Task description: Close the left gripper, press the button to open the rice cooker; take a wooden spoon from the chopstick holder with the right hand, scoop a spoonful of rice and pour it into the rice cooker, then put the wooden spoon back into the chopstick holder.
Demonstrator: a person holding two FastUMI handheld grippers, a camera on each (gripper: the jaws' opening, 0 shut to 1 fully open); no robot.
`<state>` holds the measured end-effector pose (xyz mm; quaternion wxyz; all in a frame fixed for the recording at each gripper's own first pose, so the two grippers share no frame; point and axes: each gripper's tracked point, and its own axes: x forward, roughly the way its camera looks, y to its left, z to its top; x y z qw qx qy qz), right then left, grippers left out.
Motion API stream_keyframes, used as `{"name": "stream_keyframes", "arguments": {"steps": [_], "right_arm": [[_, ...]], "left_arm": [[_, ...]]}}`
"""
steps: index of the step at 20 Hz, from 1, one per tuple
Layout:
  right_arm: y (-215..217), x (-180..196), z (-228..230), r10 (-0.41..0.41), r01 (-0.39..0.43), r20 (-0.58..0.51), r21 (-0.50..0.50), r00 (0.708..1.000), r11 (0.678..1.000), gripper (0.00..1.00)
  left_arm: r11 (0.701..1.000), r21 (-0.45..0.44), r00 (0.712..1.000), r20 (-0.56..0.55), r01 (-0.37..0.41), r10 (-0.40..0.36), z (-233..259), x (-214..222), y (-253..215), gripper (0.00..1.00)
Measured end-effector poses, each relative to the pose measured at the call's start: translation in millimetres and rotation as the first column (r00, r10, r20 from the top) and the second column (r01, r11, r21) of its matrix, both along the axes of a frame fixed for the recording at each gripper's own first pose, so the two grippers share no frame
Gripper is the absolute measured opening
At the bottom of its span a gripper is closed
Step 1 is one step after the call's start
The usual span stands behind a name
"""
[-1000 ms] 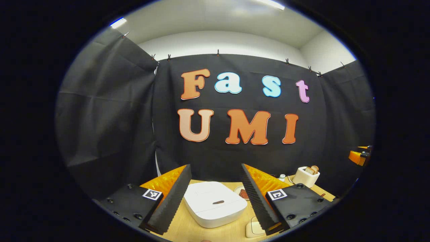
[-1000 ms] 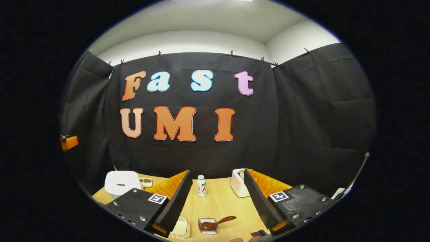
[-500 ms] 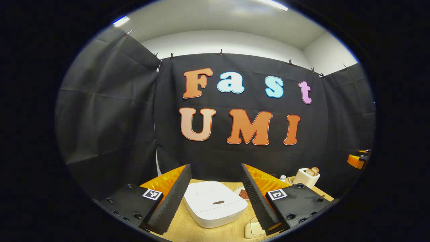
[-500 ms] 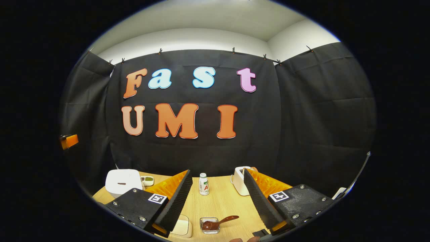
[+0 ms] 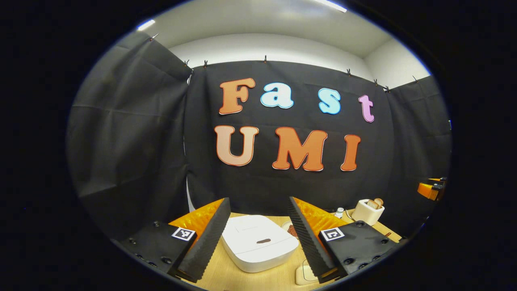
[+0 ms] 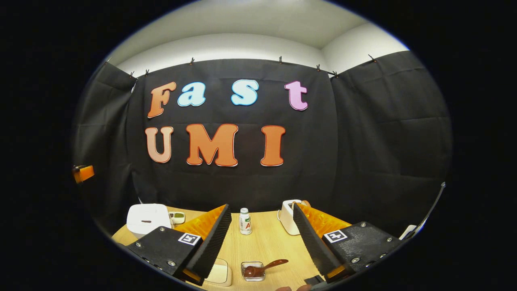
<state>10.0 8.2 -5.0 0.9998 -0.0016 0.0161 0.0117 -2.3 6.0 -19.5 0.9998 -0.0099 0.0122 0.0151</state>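
We noted the left gripper (image 5: 258, 238), fingers still spread, had crept toward the closed rice cooker (image 5: 258, 244); button unpressed.

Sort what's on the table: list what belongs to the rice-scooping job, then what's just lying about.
For the job: rice cooker, lid shut; wooden spoon resting in a small clear dish; left claw and right claw, both open.

Lying about: toaster; small bottle.

We see black cloth (image 5: 129, 133) clipped up as booth walls | white wall (image 6: 218, 46) and ceiling above it | ceiling light strip (image 5: 331, 5) | pale wooden table (image 6: 266, 242) below.
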Motion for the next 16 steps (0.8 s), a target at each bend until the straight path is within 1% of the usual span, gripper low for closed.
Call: {"name": "stream_keyframes", "arguments": {"steps": [2, 3, 4, 5, 6, 7, 8, 10, 11, 12, 13, 14, 15, 16], "right_arm": [[1, 0, 0, 0.002, -0.002, -0.001, -0.002, 1.0, 1.0, 0.95], [2, -1, 0, 0.003, -0.003, 0.0, -0.002, 1.0, 1.0, 0.95], [3, -1, 1, 0.005, -0.005, 0.002, -0.002, 1.0, 1.0, 0.95], [4, -1, 1, 0.006, -0.006, 0.001, -0.002, 1.0, 1.0, 0.95], [6, -2, 0, 0.012, -0.012, -0.002, -0.003, 1.0, 1.0, 0.95], [8, -3, -1, 0.019, -0.02, -0.006, -0.003, 1.0, 1.0, 0.95], [10, -2, -3, 0.024, -0.024, -0.009, -0.006, 1.0, 1.0, 0.95], [12, -2, -4, 0.025, -0.025, -0.012, -0.017, 1.0, 1.0, 0.95], [14, -2, -4, 0.025, -0.025, -0.012, -0.021, 1.0, 0.999, 0.95], [14, -2, -4, 0.026, -0.026, -0.012, -0.025, 1.0, 0.999, 0.95], [14, -2, -4, 0.027, -0.027, -0.013, -0.026, 1.0, 0.999, 0.95], [16, -2, -4, 0.027, -0.028, -0.012, -0.024, 1.0, 0.999, 0.95], [16, -2, -3, 0.028, -0.029, -0.014, -0.021, 0.999, 0.999, 0.95], [17, -2, -4, 0.03, -0.03, -0.015, -0.019, 0.999, 0.999, 0.95]], "left_arm": [[1.0, 0.011, 1.0, -0.004, -0.018, 0.018, -3, 0, 6, 0.71], [1.0, 0.008, 1.0, -0.005, -0.013, 0.013, -4, -2, 4, 0.58], [1.0, 0.0, 1.0, -0.01, -0.003, 0.003, -6, -4, 1, 0.58], [1.0, -0.008, 1.0, -0.019, 0.009, -0.009, -9, -3, 1, 0.64], [1.0, -0.013, 0.999, -0.029, 0.014, -0.014, -11, -2, 0, 0.58], [1.0, -0.006, 0.999, -0.035, 0.006, -0.006, -13, 1, 3, 0.58], [0.999, 0.003, 0.998, -0.034, -0.045, 0.045, -14, -1, 12, 0.42], [1.0, -0.006, 0.999, -0.048, -0.022, 0.021, -21, 3, 9, 0.11], [1.0, -0.019, 0.998, -0.059, 0.0, -0.001, -25, 2, 4, 0.1], [0.999, -0.031, 0.997, -0.074, 0.022, -0.024, -32, 3, -1, 0.03], [0.999, -0.032, 0.996, -0.082, 0.032, -0.034, -41, 13, 2, 0.1], [0.999, -0.031, 0.995, -0.094, 0.032, -0.035, -40, 8, -3, 0.07], [0.997, -0.038, 0.991, -0.113, 0.065, -0.069, -47, 7, -12, 0.05], [0.995, -0.044, 0.988, -0.124, 0.089, -0.094, -51, 11, -17, 0.05]]}}
